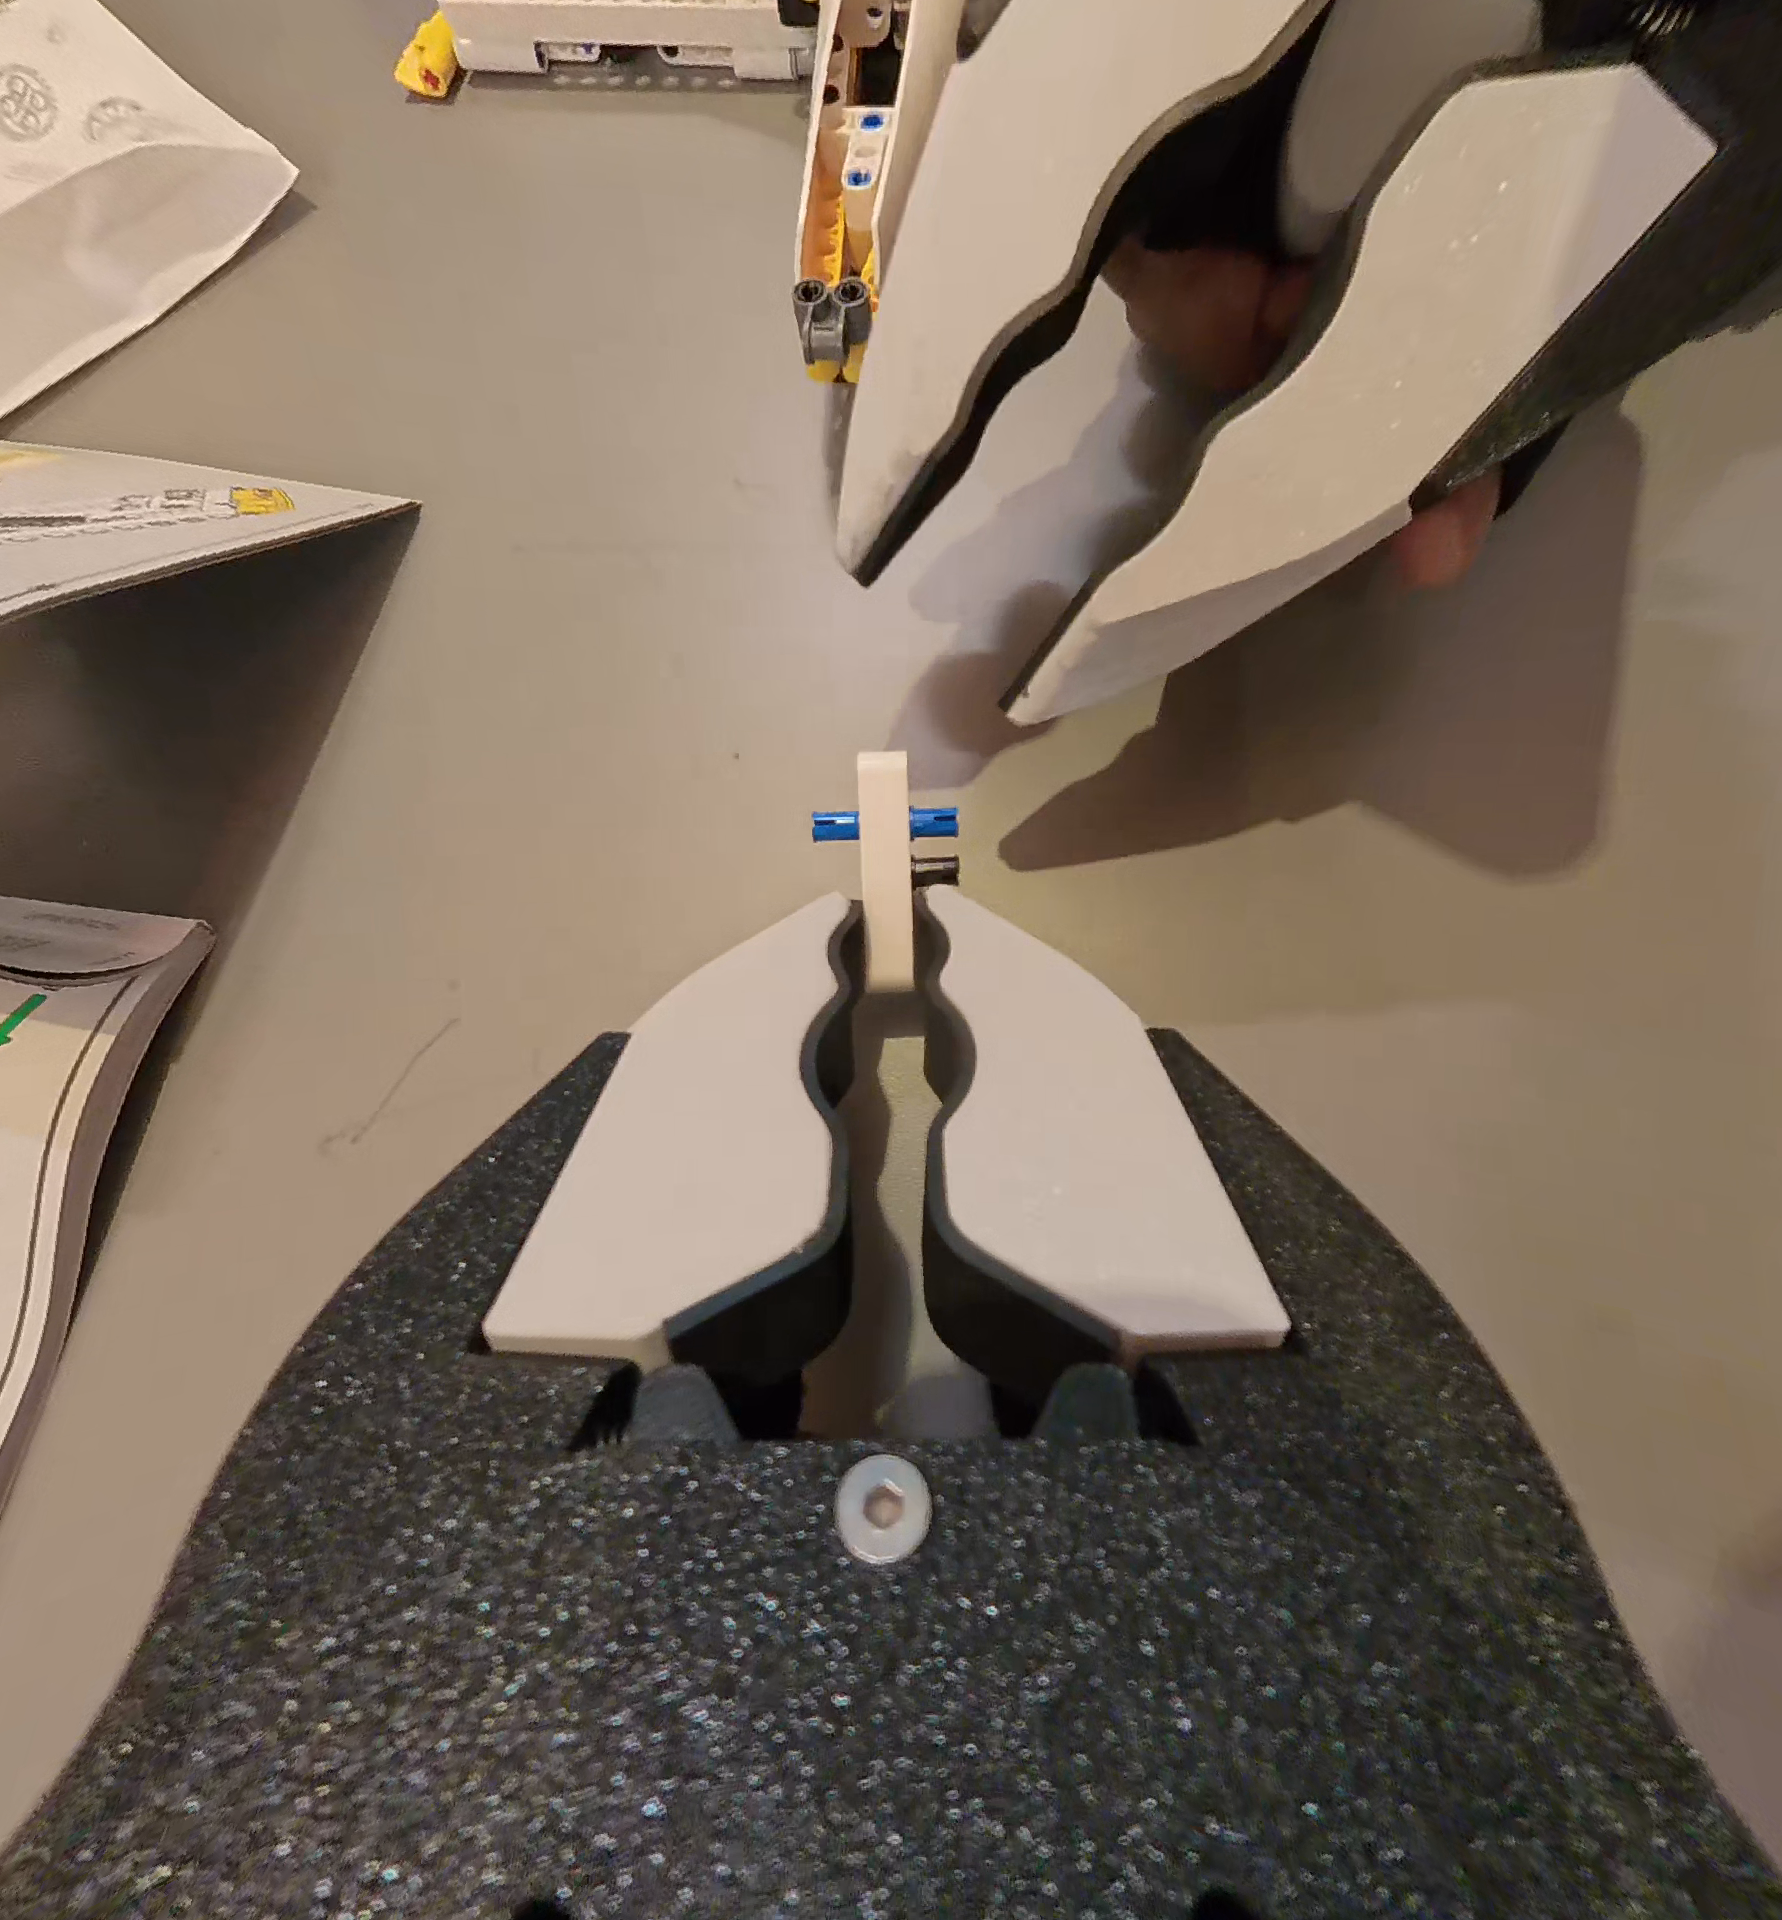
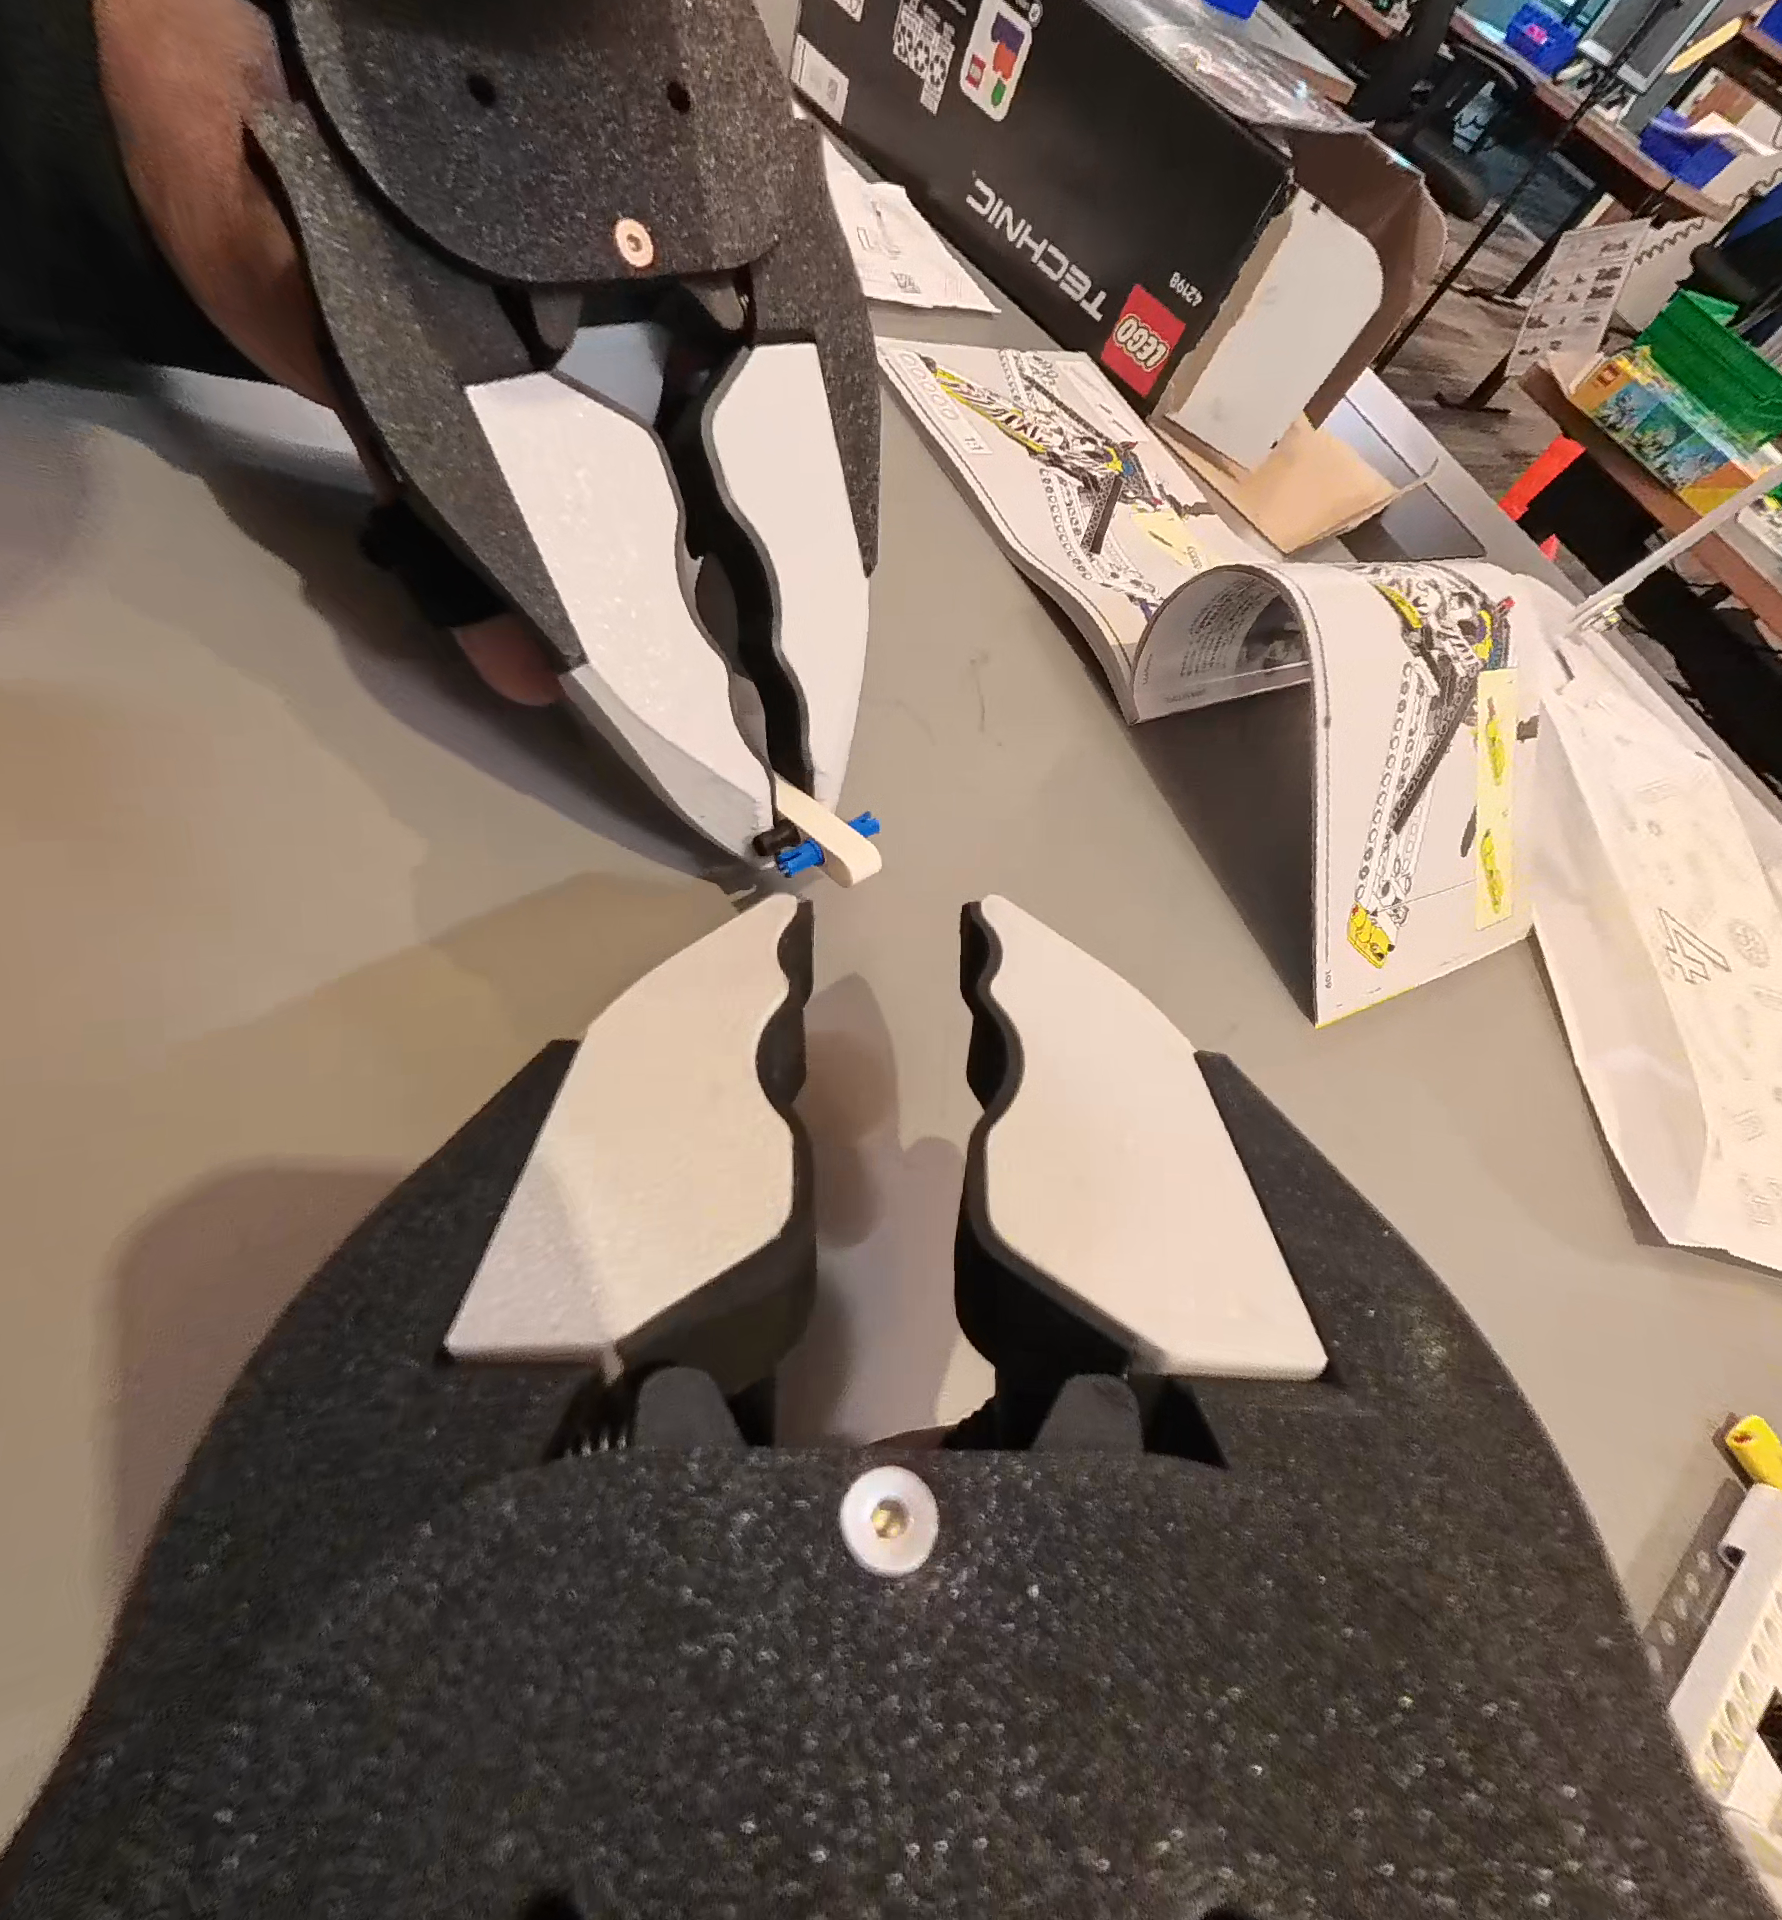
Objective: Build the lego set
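Beam [image 1: 884, 862], cream and thin, stands edge-on in my left claw [image 1: 889, 914], both pads pinching its lower end. A blue pin [image 1: 833, 826] runs through the beam near its free tip, and a black pin [image 1: 937, 869] sticks out just below it on the right side. My right claw [image 2: 885, 914] hangs just short of the beam tip with its fingers apart and nothing between them. Beyond the beam to the left lie open booklets [image 1: 87, 540], and farther back from the beam sits a white and yellow model [image 1: 845, 208] on the grey table [image 1: 554, 364].

Risks, as I judge them: my grip covers only the beam's end, so a sideways nudge from my right fingers [image 2: 700, 1039] could pivot it or pop it free. The black pin sits right against my left fingertip [image 2: 721, 800], so squeezing harder might push it out of its hole. Either pin would be small and hard to find if it dropped among the booklets
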